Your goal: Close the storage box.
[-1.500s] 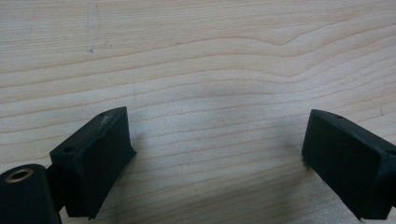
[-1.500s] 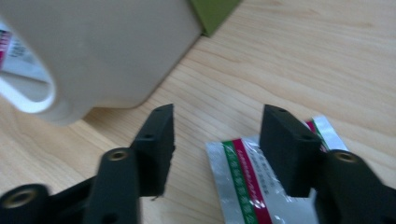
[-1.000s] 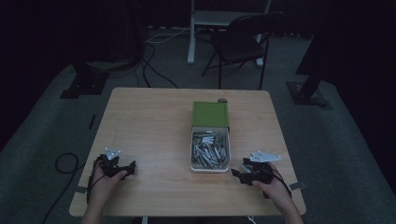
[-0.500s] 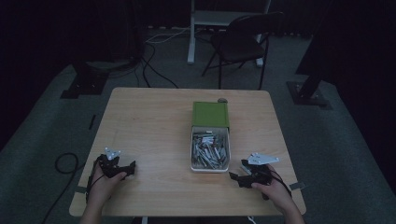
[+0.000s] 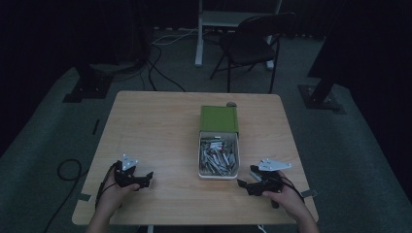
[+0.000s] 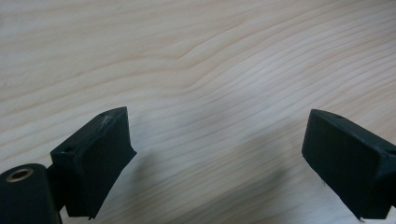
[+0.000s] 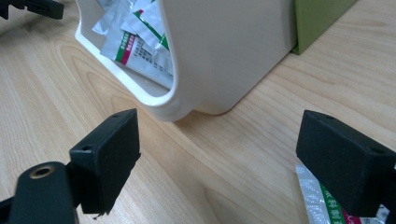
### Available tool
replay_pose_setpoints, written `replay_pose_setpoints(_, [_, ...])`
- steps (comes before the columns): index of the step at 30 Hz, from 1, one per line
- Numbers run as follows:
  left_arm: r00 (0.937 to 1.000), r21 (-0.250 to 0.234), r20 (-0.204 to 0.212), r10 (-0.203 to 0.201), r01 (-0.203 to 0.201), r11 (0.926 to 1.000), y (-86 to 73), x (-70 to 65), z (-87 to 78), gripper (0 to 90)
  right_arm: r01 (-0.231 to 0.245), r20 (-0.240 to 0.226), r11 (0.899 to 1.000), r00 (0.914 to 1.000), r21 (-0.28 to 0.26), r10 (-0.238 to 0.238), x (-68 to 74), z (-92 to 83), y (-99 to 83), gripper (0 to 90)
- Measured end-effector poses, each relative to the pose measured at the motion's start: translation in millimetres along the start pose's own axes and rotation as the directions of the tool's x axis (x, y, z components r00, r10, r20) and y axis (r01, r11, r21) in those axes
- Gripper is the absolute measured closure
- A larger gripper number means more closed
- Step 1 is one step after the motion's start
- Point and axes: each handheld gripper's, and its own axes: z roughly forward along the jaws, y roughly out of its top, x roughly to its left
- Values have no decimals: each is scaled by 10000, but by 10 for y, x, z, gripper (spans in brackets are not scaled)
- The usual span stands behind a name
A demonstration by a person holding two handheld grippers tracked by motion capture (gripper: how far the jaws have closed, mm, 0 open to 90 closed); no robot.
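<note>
A white tray point(image 5: 199, 162) full of small foil sachets point(image 5: 218, 155) sticks out of a green box point(image 5: 218, 119) on the wooden table point(image 5: 160, 131). My right gripper point(image 5: 247, 177) rests on the table just right of the tray's near corner. Its jaws have just been opening and stand wide apart point(image 7: 217, 154), with nothing pressed between them. They face the tray's rounded corner point(image 7: 187, 105). One sachet point(image 7: 310, 198) lies on the table under the right-hand jaw. My left gripper point(image 5: 145, 181) is open over bare wood point(image 6: 219, 154) at the near left.
A small round object point(image 5: 231, 104) sits behind the green box. The other gripper point(image 7: 28, 7) shows beyond the tray. A folding chair point(image 5: 252, 43) and cables point(image 5: 155, 73) stand on the floor past the table. Table edges run close to both hands.
My left gripper has slid a little to the right, toward the middle of the table. The right hand has stayed put.
</note>
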Motion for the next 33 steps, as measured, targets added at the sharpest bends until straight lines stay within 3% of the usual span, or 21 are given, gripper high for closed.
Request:
replay_pose_setpoints(6, [9976, -112, 590, 354, -348, 9993, 55, -181, 11, 91, 57, 1, 9999, 10000, -92, -57, 7, -27, 38, 133])
replay_pose_setpoints(12, [9891, -431, 1236, 799, -751, 9962, 128, -352, 8, 90, 91, -95, 9995, 9999, -302, -93, 13, -49, 93, 134])
replay_pose_setpoints(16, [9814, -579, 1569, 1107, -1028, 9930, 190, -457, 14, 90, 124, -188, 9992, 9997, -368, -131, 28, -51, 132, 134])
replay_pose_setpoints(20, [9737, -1031, 1862, 1312, -1135, 9882, 249, -563, 22, 90, 153, -198, 9984, 9997, -553, -164, 24, -59, 174, 134])
replay_pose_setpoints(23, [9631, -1396, 2183, 1573, -1287, 9818, 286, -641, 32, 90, 72, -201, 9977, 9998, -675, -86, 15, -64, 203, 134])
replay_pose_setpoints(24, [9631, -1396, 2183, 1573, -1287, 9818, 286, -641, 32, 90, 59, -207, 9974, 9998, -721, -74, 12, -66, 212, 134])
replay_pose_setpoints(25, [9577, -1477, 2329, 1692, -1371, 9795, 309, -685, 47, 90, 110, -176, 9973, 9998, -724, -123, 5, -66, 219, 134])
replay_pose_setpoints(33, [9458, -1859, 2478, 2100, -1664, 9684, 401, -843, 117, 90, 170, -198, 9968, 9996, -777, -186, -27, -37, 253, 136])
